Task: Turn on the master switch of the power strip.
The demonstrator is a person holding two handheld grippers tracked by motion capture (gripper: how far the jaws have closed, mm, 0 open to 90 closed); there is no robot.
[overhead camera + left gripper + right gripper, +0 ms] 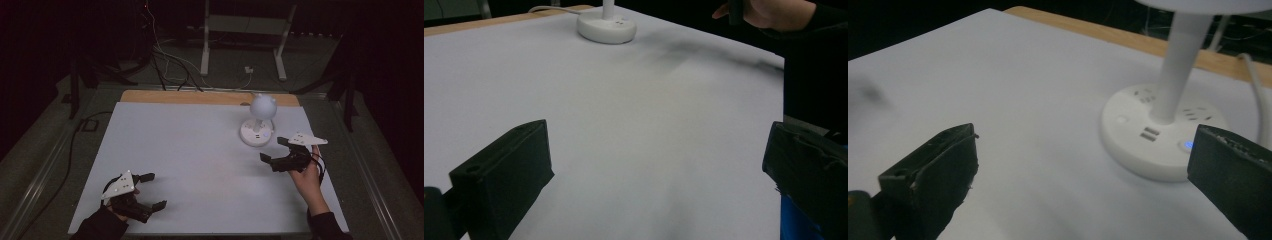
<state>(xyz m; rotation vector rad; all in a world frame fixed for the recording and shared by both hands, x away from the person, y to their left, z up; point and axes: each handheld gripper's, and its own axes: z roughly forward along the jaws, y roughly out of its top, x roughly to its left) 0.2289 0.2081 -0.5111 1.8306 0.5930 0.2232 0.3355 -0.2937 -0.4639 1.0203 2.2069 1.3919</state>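
Note:
A white desk lamp stands at the back right of the white tabletop (200, 150), with a round head (263, 106) above a round base (256, 132). In the right gripper view the base (1148, 150) shows sockets, two USB ports and a small blue light (1188, 145). My right gripper (273, 149) is open just right of the base, with nothing between its jaws (1080, 175). Near the front left edge my left gripper (155, 190) is open and empty too (654, 170). The left gripper view has the lamp base (606, 27) far off.
A strip of bare wood (200, 96) runs along the table's back edge. The lamp's white cord (1255, 95) leaves the base toward the back. On the floor beyond are cables (170, 65) and a white stand's legs (205, 50). The room is dark.

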